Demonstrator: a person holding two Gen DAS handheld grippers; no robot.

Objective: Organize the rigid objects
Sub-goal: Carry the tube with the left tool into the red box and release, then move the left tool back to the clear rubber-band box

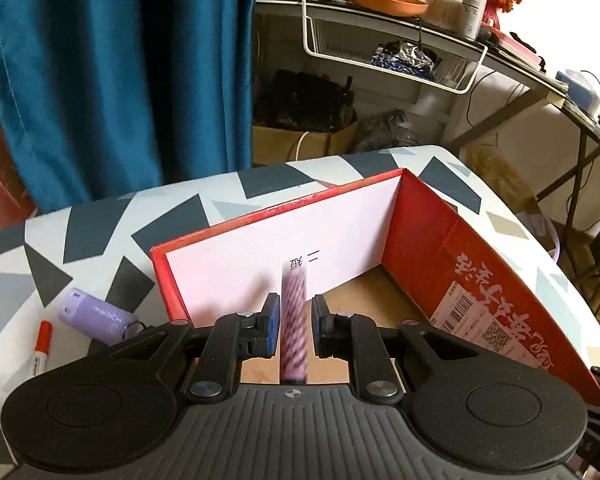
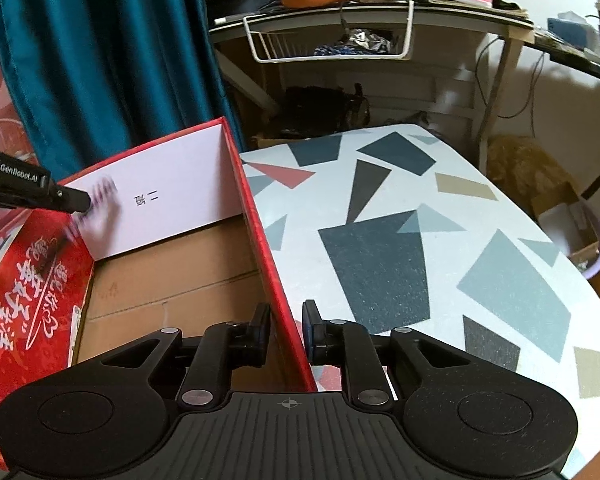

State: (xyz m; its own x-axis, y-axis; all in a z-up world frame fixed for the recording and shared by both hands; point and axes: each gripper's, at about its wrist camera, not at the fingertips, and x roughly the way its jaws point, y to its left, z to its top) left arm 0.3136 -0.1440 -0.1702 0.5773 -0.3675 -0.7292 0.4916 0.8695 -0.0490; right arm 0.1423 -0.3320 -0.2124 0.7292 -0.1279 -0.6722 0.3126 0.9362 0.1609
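Red box point(image 1: 480, 280): open-topped cardboard carton on the patterned table point(image 1: 100, 224), filling the centre and right of the left wrist view; in the right wrist view it takes the lower left. Its brown floor looks bare where it shows.
White sheet point(image 1: 268, 248): lines the box's far inner wall; small dark characters are printed on it, upside down and not legible.
Box writing: large white brush-style characters, a barcode label and a QR code on the inner side wall, lower right of the left wrist view; none readable.
Left gripper point(image 1: 295, 330): its blue-padded jaws stand a little apart on either side of a pink striped stick point(image 1: 295, 320), blurred, which points into the box; I cannot tell whether the pads press on it.
Right gripper point(image 2: 286, 330): its jaws straddle the box's red side wall at bottom centre, with slim gaps visible, not clamped.
Gripper brand: "GenRobot.AI" reads on the black tool at the left edge of the right wrist view.
Purple case point(image 1: 96, 316): lies on the table left of the box; its print is upside down.
Red-capped marker point(image 1: 41, 350): beside it, lower left.
Wire basket point(image 1: 392, 56): hangs under the desk, upper right, holding crumpled foil.
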